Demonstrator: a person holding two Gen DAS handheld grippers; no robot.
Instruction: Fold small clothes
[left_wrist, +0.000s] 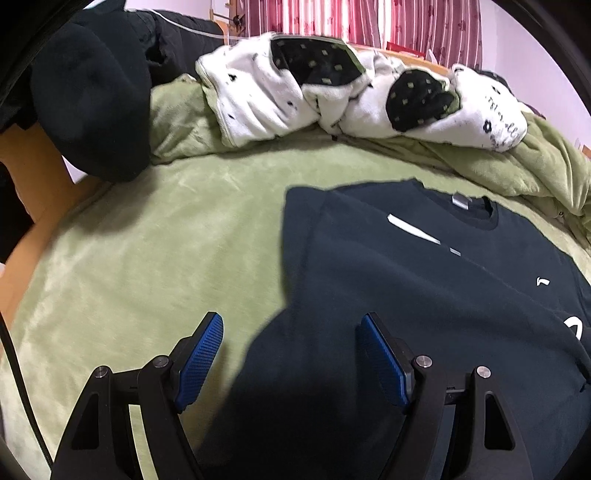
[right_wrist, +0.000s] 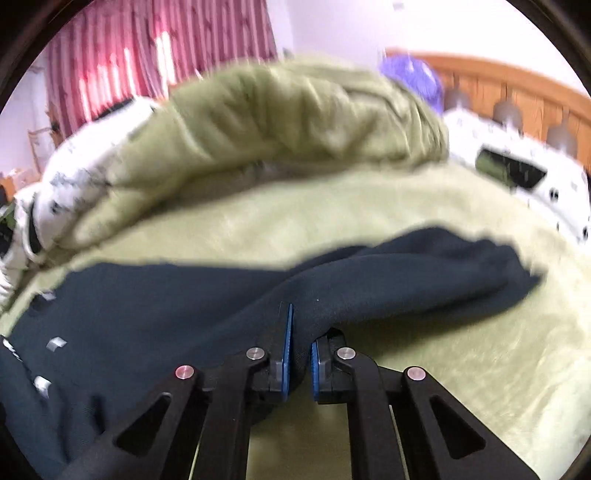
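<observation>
A dark navy T-shirt with white print lies on the green blanket, collar at the far side. Its left side is folded inward. My left gripper is open above the shirt's near left edge, holding nothing. In the right wrist view my right gripper is shut on a bunched fold of the shirt near its right sleeve, which trails to the right over the blanket.
A white and black spotted quilt is heaped at the back of the bed. A black garment hangs at the left. A bunched green blanket roll lies behind the shirt, with a wooden headboard at the right.
</observation>
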